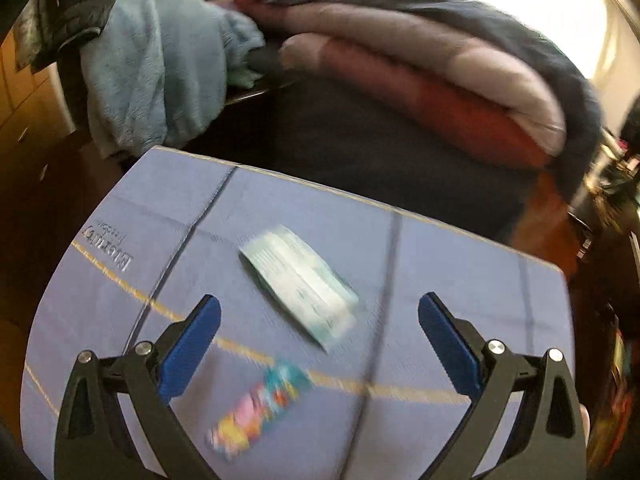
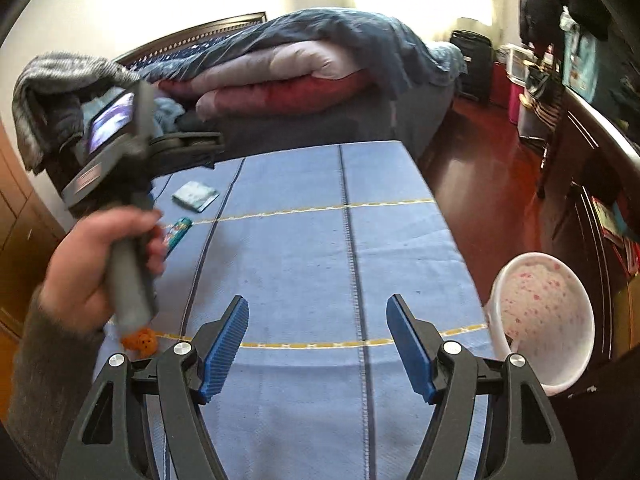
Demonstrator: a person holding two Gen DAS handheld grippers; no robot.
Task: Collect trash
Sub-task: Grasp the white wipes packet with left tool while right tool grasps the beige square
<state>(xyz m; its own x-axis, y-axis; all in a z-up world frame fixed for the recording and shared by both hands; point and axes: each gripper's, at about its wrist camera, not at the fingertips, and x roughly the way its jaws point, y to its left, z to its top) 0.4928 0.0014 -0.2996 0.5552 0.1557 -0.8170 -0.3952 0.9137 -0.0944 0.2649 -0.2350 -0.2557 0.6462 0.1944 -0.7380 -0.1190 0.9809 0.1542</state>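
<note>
Trash lies on the blue mat (image 2: 304,264): a pale packet (image 1: 298,282), a colourful wrapper (image 1: 260,400) nearer the left gripper (image 1: 320,344), and an orange scrap (image 2: 140,340) by the mat's near left edge. Off the mat's right edge sits a white bin (image 2: 548,320), probably there to receive the pieces. The left gripper hangs over the packet and wrapper, jaws spread wide, holding and touching nothing; it looks lined up for the packet. The right gripper (image 2: 318,344) is likewise wide and empty above bare mat.
</note>
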